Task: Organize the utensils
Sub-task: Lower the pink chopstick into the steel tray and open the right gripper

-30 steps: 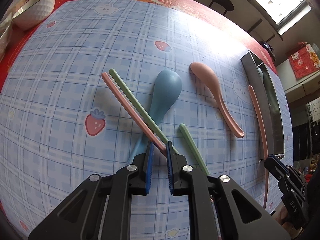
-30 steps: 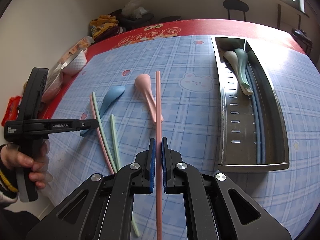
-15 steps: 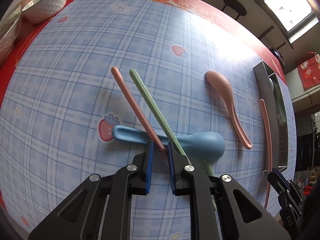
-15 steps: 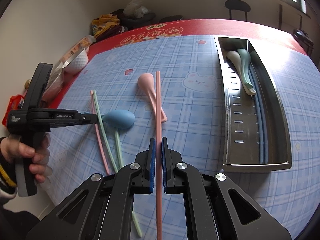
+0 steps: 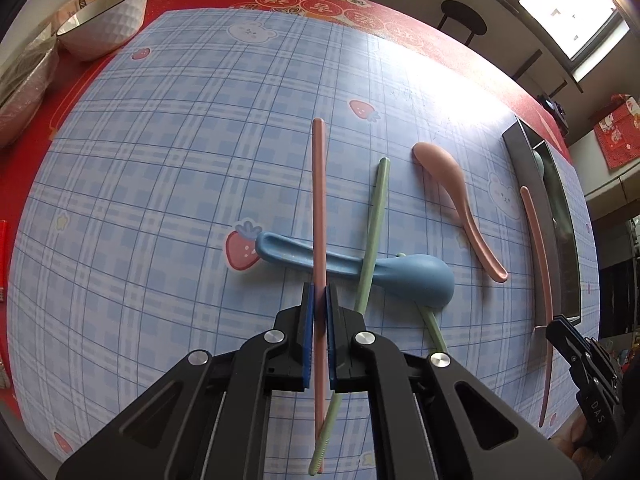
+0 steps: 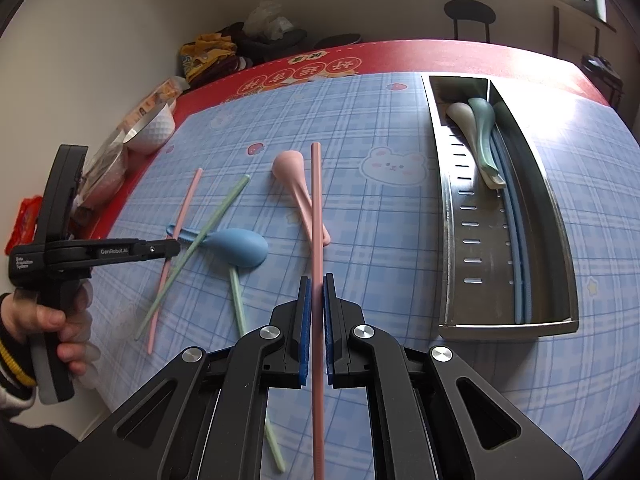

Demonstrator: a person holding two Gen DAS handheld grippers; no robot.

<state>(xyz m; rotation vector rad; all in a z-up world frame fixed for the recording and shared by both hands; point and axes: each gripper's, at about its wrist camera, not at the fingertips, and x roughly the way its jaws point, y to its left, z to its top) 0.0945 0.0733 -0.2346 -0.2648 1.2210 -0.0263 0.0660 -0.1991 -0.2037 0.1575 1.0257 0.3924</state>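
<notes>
Left tongs [image 5: 319,300] just closing, now pinching pink chopstick [image 5: 319,200] over blue spoon [image 5: 416,280] on counter [image 5: 160,200]. Right tongs [image 6: 316,292] clamped on second pink chopstick [image 6: 316,220]. Lift straight, clear green chopstick [image 5: 374,232], then to steel tray [image 6: 500,280].

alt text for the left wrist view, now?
The left gripper is shut on a pink chopstick above a blue plaid mat. Beneath it lies a blue spoon crossed by a green chopstick; a pink spoon and a metal tray sit to the right.
</notes>
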